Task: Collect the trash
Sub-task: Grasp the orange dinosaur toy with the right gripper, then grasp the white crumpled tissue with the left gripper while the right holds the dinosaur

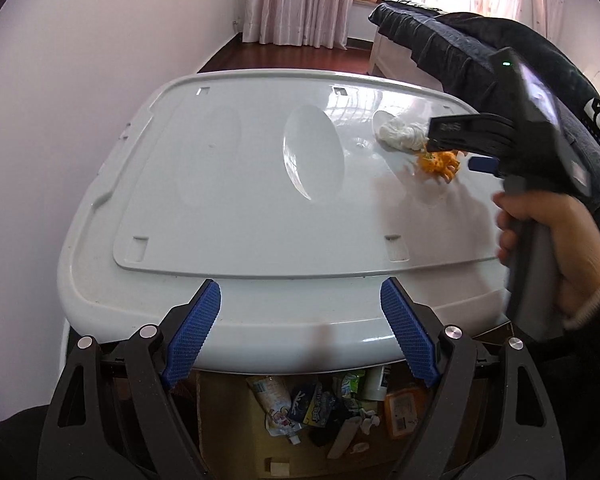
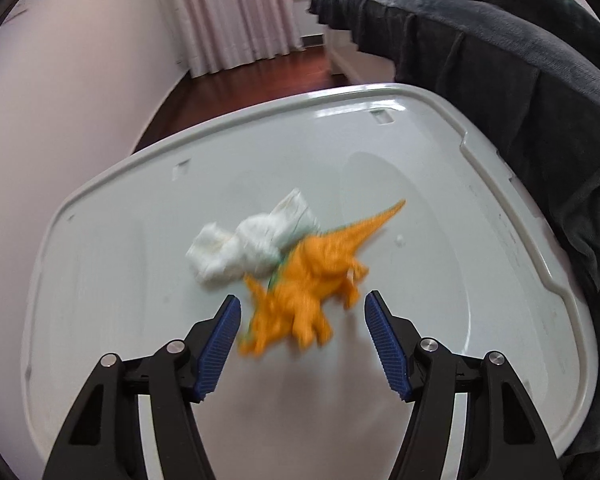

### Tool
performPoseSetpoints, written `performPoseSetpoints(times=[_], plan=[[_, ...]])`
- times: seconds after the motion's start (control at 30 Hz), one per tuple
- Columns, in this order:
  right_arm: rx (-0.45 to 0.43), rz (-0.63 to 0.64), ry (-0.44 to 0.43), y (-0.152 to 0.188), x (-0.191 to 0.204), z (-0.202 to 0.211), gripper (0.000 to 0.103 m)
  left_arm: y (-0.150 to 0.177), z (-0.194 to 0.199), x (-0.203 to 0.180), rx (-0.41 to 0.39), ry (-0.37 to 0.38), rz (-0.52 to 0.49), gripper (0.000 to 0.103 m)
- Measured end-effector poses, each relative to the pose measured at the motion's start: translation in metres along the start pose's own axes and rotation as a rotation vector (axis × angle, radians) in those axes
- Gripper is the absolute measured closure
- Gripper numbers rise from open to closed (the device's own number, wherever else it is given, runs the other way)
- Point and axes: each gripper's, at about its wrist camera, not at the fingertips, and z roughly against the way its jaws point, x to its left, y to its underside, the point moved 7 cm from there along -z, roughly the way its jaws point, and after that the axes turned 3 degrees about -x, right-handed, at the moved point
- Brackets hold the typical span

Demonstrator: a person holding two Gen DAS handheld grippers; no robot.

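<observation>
An orange toy dinosaur [image 2: 308,280] lies on the white plastic lid [image 2: 120,260], touching a crumpled white tissue [image 2: 252,244] behind it. My right gripper [image 2: 302,316] is open, its blue pads on either side of the dinosaur's near end, which looks blurred. In the left wrist view the right gripper [image 1: 452,148] hovers over the dinosaur [image 1: 440,164] and tissue [image 1: 398,134] at the lid's far right. My left gripper [image 1: 300,304] is open and empty over the lid's near edge [image 1: 260,332].
Under the lid's near edge a cardboard box [image 1: 228,420] holds several wrappers and packets [image 1: 320,404]. A dark blanket [image 2: 520,80] on a bed borders the lid's right side. A white wall [image 1: 80,100] is on the left, curtains [image 1: 296,0] beyond.
</observation>
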Motion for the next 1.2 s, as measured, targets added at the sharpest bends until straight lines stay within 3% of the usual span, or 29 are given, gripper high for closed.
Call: performPoseSetpoints(times=[0.23,0.47,0.83,1.07,1.2], plan=[[-0.024,0.108,0.108,-0.001,0.015,-0.026,0.036,-0.001,0.002,0.002,-0.015,0.014,0.008,0.023],[-0.053,0.119,0.088,0.002,0.013,-0.022,0.039,0.002,-0.004,0.005,0.006,0.010,0.022,0.023],[-0.028,0.141,-0.017,0.030,-0.017,0.038,0.039,-0.006,-0.005,-0.006,-0.027,-0.024,-0.046,0.023],[-0.112,0.093,-0.084,0.025,-0.059,0.097,0.039,-0.048,-0.033,-0.053,-0.064,0.063,-0.200,0.023],[-0.152,0.023,-0.089,0.017,-0.083,0.100,0.039,-0.082,-0.064,-0.086,-0.060,0.196,-0.301,0.023]])
